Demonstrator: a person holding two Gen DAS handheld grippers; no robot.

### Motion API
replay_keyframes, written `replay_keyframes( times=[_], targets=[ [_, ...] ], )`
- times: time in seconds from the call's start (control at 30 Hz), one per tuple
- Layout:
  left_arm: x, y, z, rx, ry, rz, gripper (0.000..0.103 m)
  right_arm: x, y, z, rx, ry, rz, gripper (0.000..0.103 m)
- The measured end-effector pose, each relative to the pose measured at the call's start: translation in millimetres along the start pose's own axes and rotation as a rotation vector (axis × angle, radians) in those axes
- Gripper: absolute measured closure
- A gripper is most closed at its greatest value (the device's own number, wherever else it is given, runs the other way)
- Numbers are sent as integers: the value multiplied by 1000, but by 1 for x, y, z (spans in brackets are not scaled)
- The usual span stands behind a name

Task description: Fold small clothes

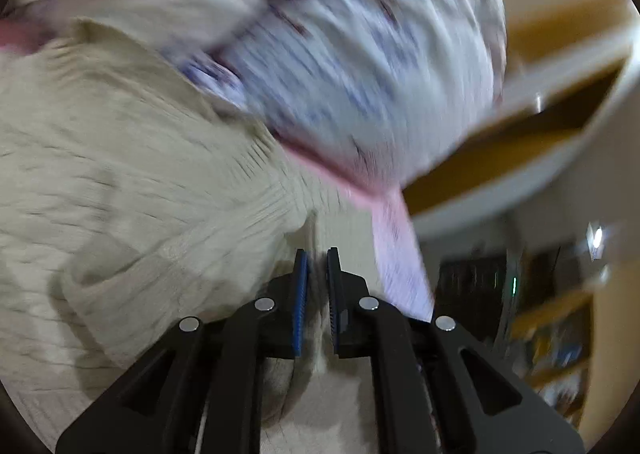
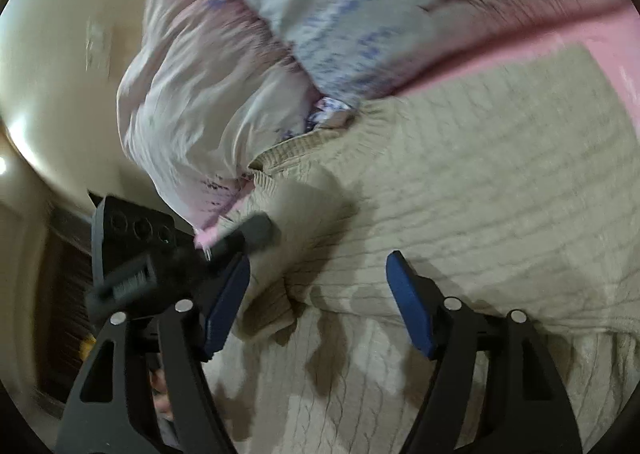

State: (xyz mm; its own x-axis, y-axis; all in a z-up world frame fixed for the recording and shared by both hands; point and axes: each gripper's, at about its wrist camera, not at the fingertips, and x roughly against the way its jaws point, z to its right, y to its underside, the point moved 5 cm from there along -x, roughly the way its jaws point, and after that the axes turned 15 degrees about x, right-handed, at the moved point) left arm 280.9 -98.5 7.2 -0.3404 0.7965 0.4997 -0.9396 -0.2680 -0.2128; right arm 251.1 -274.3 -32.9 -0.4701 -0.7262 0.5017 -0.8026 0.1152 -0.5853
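Note:
A cream cable-knit sweater [image 1: 120,182] lies spread out and fills the left half of the left wrist view. My left gripper [image 1: 318,254] is shut on a thin fold of its edge, which runs between the blue pads. In the right wrist view the same sweater [image 2: 460,182] lies under my right gripper [image 2: 318,266], which stands open above the knit with nothing pinched. The left gripper [image 2: 256,230] shows there as a blurred black body lifting a corner of the sweater. A white garment with blue and purple print and pink trim [image 1: 360,66] [image 2: 320,14] lies beyond the sweater.
A pink surface [image 2: 600,42] shows past the sweater at the upper right. A brown box with a pale rim [image 1: 540,134] and shelves with clutter [image 1: 552,334] stand to the right. A cream rounded surface [image 2: 52,74] and dark furniture [image 2: 68,294] lie to the left.

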Motion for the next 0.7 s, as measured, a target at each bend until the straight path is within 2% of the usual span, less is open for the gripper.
replay_keyframes(
  times=[0.07,0.13,0.17,0.2,0.23,0.3,0.4,0.43,0.47,0.57,0.6,0.67,0.7],
  targets=[
    [-1,9,9,-70,-29,-18,91,2,1,5,-25,-25,-1,31],
    [13,8,8,-85,-75,-6,68,4,-1,5,-29,-41,2,30],
    [23,6,3,-77,-89,6,39,4,-2,4,-33,-37,-1,30],
    [36,1,-2,-68,-101,40,31,4,-3,4,-32,-33,-7,30],
    [57,-2,-11,-67,-116,97,31,4,-2,5,-29,-28,-13,31],
    [91,-9,-27,-84,-149,159,29,2,-2,10,-42,-3,-40,35],
    [140,-24,-53,-91,-271,296,28,-3,-4,10,-85,-2,-64,36],
    [157,-29,-66,-81,-324,334,28,-3,-5,11,-111,-13,-63,40],
    [168,-31,-73,-70,-349,353,28,0,-8,8,-125,12,-47,48],
    [191,-32,-94,-28,-367,376,28,8,-25,-16,73,187,-4,48],
    [193,-34,-97,-26,-374,371,28,4,-27,-19,101,240,-31,48],
    [194,-32,-103,-33,-404,365,28,-10,-26,-15,81,279,-107,48],
    [194,-32,-107,-32,-418,364,28,-18,-23,-11,77,332,-158,49]
  ],
)
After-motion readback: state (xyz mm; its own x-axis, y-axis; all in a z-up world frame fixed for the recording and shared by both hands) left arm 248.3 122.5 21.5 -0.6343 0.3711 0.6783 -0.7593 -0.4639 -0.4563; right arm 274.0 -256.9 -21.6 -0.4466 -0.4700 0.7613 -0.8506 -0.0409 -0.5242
